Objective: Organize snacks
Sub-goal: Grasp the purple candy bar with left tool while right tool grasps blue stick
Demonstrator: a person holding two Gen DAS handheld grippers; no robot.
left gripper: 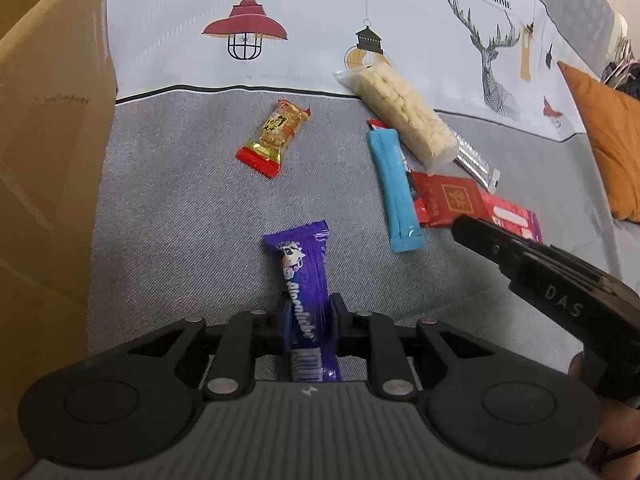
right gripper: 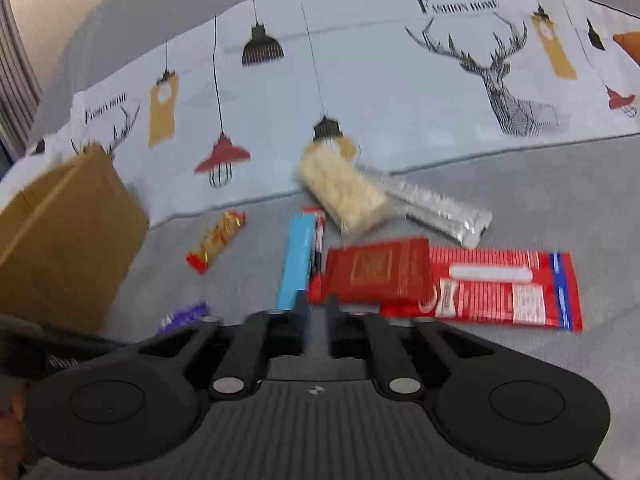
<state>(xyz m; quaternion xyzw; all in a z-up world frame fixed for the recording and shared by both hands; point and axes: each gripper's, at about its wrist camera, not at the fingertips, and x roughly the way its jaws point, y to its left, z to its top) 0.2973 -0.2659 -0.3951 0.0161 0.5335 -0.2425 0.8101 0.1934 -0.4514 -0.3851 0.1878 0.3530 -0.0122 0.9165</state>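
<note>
At the far left stands a brown cardboard box (left gripper: 48, 160), presumably the bin the snacks are meant for, which would explain why it sits right at the edge of the grey fabric surface (left gripper: 180, 220) (a sofa or bed; I cannot tell which). Near it lies a gold-and-red wrapped candy (left gripper: 274, 138), loose and well apart from the rest. The left tongs (left gripper: 310, 316) are closed on a purple foil chocolate bar (left gripper: 306, 296), pinching it across its narrow width near the lower half so the bar sticks out straight ahead between the pads, a grip that should keep it from swinging on the way to the box. Further right a light blue stick pack (left gripper: 394, 192) lies lengthwise, its top end just beside a pale puffed-rice bar in clear wrap (left gripper: 404, 114), which rests over a silver foil stick (left gripper: 476, 164). A dark red square packet (right gripper: 378, 270) overlaps a flat red-and-white pouch (right gripper: 508, 284), the pile looking unsorted. The right tongs (right gripper: 316, 320) hang over the near edge of that pile, jaws narrow with nothing visibly between them, though that view is blurred.
</note>
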